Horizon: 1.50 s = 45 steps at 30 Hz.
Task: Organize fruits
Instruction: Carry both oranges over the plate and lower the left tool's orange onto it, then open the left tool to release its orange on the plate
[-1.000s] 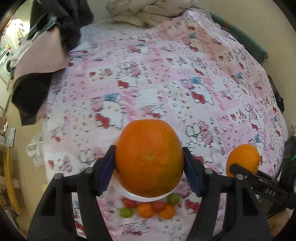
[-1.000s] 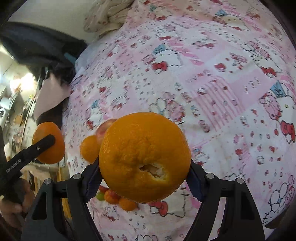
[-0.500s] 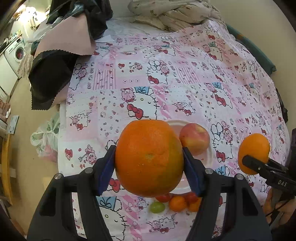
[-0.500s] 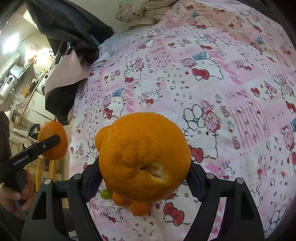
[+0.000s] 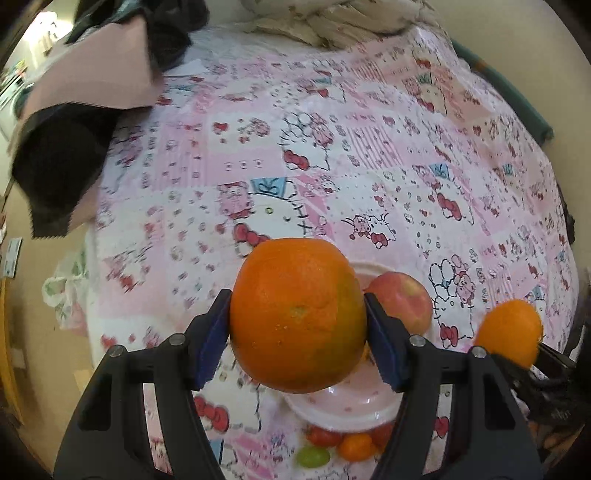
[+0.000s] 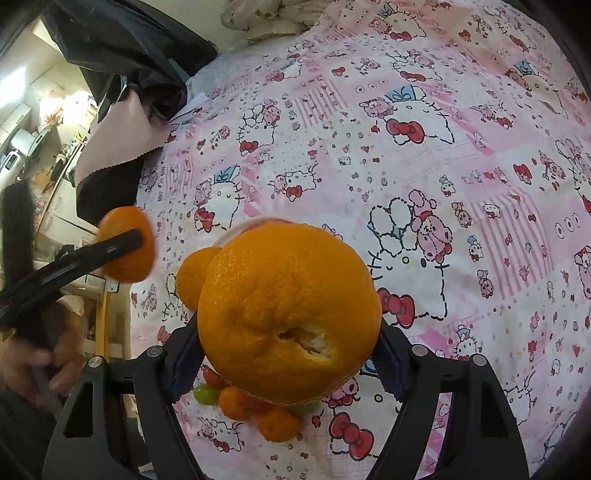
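Note:
My left gripper (image 5: pixel 297 321) is shut on a large orange (image 5: pixel 297 314) with a greenish patch, held above the bed. Just beyond and below it lies a white plate (image 5: pixel 343 410) with a red apple (image 5: pixel 400 304) on it. Several small fruits (image 5: pixel 332 443), red, orange and green, lie on the sheet by the plate's near rim. My right gripper (image 6: pixel 288 332) is shut on a bigger orange (image 6: pixel 288 314) with a torn stem end. A smaller orange (image 6: pixel 194 277) shows behind it by the plate rim (image 6: pixel 240 229). The left gripper's orange (image 6: pixel 125 243) hangs to the left.
A pink cartoon-print sheet (image 5: pixel 332 166) covers the bed. Black and pink cloths (image 5: pixel 74 129) are piled at its far left corner, and a crumpled blanket (image 5: pixel 332 22) lies at the far end. Floor with a plastic bag (image 5: pixel 66 291) lies left of the bed edge. A hand (image 6: pixel 37 365) holds the left gripper.
The left gripper has shifted and sunk, so the plate and apple now show beside its orange instead of hidden under it. The right view has rolled and shifted. Both oranges stay gripped.

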### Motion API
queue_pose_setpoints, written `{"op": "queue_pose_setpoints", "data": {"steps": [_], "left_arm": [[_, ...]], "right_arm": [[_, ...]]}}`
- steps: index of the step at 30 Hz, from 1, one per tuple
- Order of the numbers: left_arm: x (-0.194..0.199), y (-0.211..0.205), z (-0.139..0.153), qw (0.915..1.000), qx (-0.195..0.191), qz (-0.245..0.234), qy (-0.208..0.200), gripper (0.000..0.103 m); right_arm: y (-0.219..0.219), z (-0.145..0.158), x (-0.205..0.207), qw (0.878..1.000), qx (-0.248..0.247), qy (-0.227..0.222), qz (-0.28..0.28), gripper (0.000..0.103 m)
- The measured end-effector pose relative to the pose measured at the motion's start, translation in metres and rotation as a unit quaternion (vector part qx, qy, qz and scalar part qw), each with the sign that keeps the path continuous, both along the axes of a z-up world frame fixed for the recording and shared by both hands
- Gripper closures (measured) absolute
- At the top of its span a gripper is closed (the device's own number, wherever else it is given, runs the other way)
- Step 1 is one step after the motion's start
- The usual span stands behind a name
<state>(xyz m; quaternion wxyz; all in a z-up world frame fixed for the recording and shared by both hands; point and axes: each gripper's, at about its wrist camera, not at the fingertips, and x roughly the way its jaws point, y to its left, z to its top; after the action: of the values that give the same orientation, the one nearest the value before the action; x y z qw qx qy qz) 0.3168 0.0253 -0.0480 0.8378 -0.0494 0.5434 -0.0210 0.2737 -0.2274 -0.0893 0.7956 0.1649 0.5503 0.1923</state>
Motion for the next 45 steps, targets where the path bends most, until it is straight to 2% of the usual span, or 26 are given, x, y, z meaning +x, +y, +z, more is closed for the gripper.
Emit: {"op": "queue_pose_setpoints", "data": {"steps": [2,6,11,16,27,31,37,40,45], "left_arm": [[0.02,-0.011,-0.013,0.9995,0.008,-0.026,0.015,0.038],[0.047,-0.031,-0.028,0.9979,0.033,-0.056,0.01,0.038],[0.068,-0.044,-0.05,0.9976,0.009,-0.061,0.033,0.038],[0.075,-0.051,-0.075,0.9969,-0.005,-0.044,0.065,0.038],[0.08,-0.061,-0.083,0.9962,-0.01,-0.039,0.077,0.037],[0.08,-0.073,-0.085,0.9949,0.028,-0.061,0.075,0.036],[0.081,-0.07,-0.082,0.9937,0.022,-0.065,0.089,0.035],[0.079,-0.068,-0.074,0.9949,0.028,-0.063,0.074,0.031],[0.076,-0.067,-0.061,0.9956,0.032,-0.063,0.06,0.03]], "right_arm": [[-0.003,0.002,0.001,1.0,0.005,-0.002,-0.002,0.022],[-0.007,0.004,0.004,1.0,0.015,-0.001,-0.006,0.022],[-0.012,0.005,0.007,1.0,0.026,0.002,-0.011,0.022],[-0.017,0.008,0.009,0.999,0.041,0.004,-0.02,0.022],[-0.019,0.009,0.008,0.999,0.047,0.008,-0.026,0.022],[-0.019,0.008,0.008,0.999,0.044,0.008,-0.027,0.022],[-0.022,0.007,0.008,0.998,0.045,0.011,-0.034,0.022],[-0.022,0.008,0.008,0.998,0.045,0.01,-0.033,0.022],[-0.02,0.007,0.008,0.999,0.044,0.01,-0.03,0.022]]}}
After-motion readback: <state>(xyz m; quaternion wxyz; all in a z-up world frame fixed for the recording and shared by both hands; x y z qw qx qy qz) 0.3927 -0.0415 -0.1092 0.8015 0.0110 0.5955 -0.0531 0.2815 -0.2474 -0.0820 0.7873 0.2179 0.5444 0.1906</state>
